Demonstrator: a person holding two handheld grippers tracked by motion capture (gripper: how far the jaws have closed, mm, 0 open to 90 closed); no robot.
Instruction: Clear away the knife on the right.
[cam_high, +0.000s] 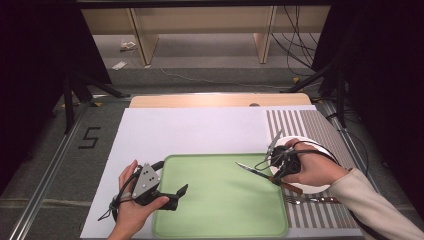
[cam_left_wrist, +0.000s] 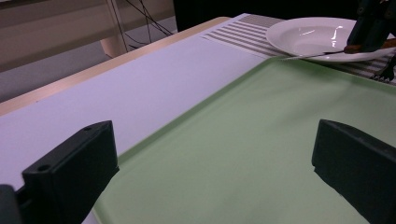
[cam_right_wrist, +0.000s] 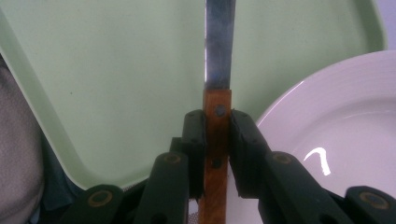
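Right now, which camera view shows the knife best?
The right gripper view: the knife appears close, its wooden handle clamped between the right gripper jaws, blade over the green tray. The high view shows it small; the left gripper view shows it far off, by the white plate.

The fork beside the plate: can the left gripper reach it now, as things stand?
Probably not easily. The fork lies beyond the tray, under the right gripper holding the knife. The left gripper is open, so free.

Bare green tray (cam_high: 220, 200); white plate (cam_high: 320, 150) beside it.
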